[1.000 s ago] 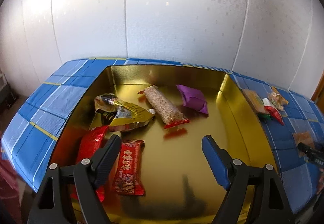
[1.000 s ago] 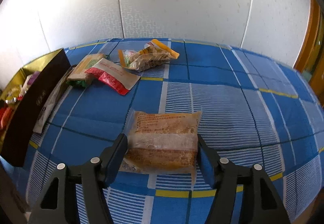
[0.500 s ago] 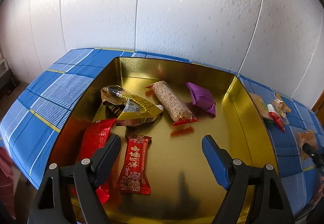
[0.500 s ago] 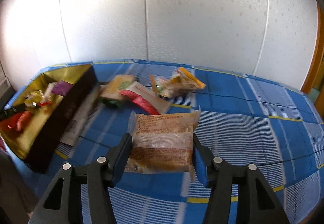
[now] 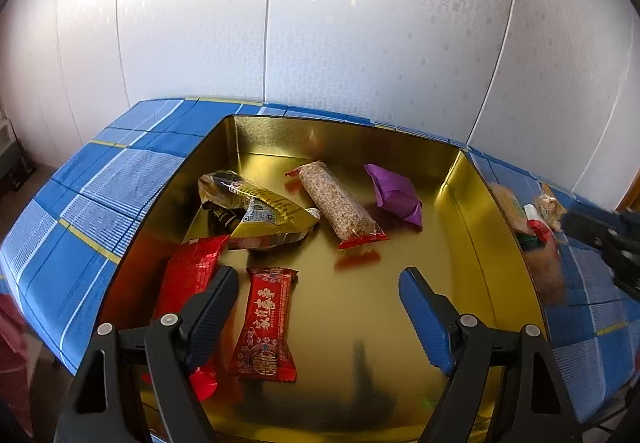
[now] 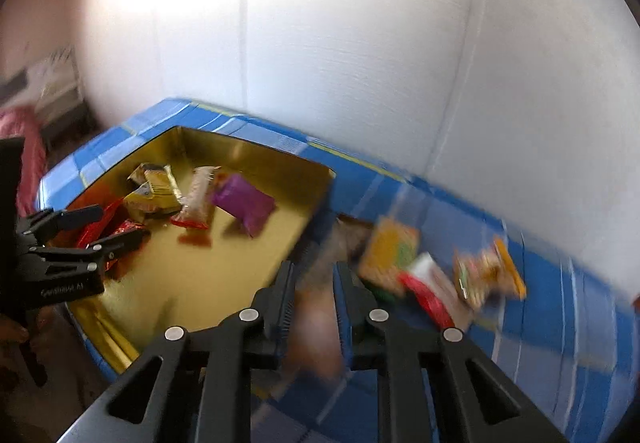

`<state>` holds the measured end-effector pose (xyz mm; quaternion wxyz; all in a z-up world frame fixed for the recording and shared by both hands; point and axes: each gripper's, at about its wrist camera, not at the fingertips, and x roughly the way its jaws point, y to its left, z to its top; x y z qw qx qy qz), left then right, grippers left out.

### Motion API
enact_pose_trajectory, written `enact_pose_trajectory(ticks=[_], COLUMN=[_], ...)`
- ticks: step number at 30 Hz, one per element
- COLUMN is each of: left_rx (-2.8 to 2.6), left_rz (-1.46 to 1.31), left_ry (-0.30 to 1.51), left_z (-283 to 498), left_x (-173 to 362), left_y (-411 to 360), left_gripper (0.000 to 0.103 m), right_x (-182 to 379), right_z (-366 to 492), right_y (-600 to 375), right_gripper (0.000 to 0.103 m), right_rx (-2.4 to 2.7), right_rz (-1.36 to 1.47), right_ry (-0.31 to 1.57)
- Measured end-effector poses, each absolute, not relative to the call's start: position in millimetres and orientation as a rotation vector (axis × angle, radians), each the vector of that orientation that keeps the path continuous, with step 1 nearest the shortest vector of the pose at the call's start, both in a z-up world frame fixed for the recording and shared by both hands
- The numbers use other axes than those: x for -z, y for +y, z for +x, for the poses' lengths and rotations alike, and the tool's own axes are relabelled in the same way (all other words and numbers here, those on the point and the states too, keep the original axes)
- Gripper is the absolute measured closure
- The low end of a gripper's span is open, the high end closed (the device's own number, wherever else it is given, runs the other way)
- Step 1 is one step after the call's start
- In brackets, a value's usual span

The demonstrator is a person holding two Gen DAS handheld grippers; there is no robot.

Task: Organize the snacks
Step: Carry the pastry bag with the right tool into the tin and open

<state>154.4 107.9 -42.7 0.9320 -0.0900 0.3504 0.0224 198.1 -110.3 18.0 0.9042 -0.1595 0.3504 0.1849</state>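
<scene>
1. Two grippers are in view: the left gripper (image 5: 318,313) hangs with jaws wide apart and nothing between them, above the gold tin (image 5: 460,203).
2. The right gripper (image 6: 314,301) is clamped tight on a blurred snack packet (image 6: 318,327), just beside the tin's right wall (image 6: 308,227).
3. Six wrapped snacks lie inside, including a purple packet (image 5: 394,195); others lie on the blue cloth (image 6: 560,283).

Gold tin (image 5: 460,179); purple packet (image 5: 394,195); blue plaid tablecloth (image 5: 120,183).
</scene>
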Motion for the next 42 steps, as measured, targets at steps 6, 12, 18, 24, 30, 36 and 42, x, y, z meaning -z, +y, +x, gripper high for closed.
enact_pose_trajectory(ticks=[6, 12, 18, 24, 30, 36, 42], left_rx=[-0.044, -0.056, -0.047, -0.052, -0.052, -0.054, -0.06], left_rz=[-0.225, -0.242, -0.174, -0.148, -0.174, -0.181, -0.205], left_ry=[0.716, 0.717, 0.705, 0.699, 0.702, 0.704, 0.705], left_z=[152, 152, 151, 151, 152, 152, 151], left_x=[43, 42, 41, 41, 41, 41, 41], left_y=[118, 120, 106, 104, 109, 109, 115], left_gripper=[0.02, 0.02, 0.02, 0.019, 0.019, 0.019, 0.019], right_x=[-20, 16, 42, 54, 35, -9, -22], right_z=[222, 224, 226, 227, 213, 212, 225], right_y=[-113, -153, -155, -152, -160, -145, -88], right_gripper=[0.068, 0.045, 0.028, 0.034, 0.059, 0.059, 0.059], right_rx=[-0.316, -0.241, -0.193, -0.185, -0.212, -0.237, -0.353], right_rz=[-0.25, -0.094, -0.012, -0.041, -0.108, -0.13, -0.212], right_ry=[0.804, 0.987, 1.012, 1.009, 0.943, 0.83, 0.812])
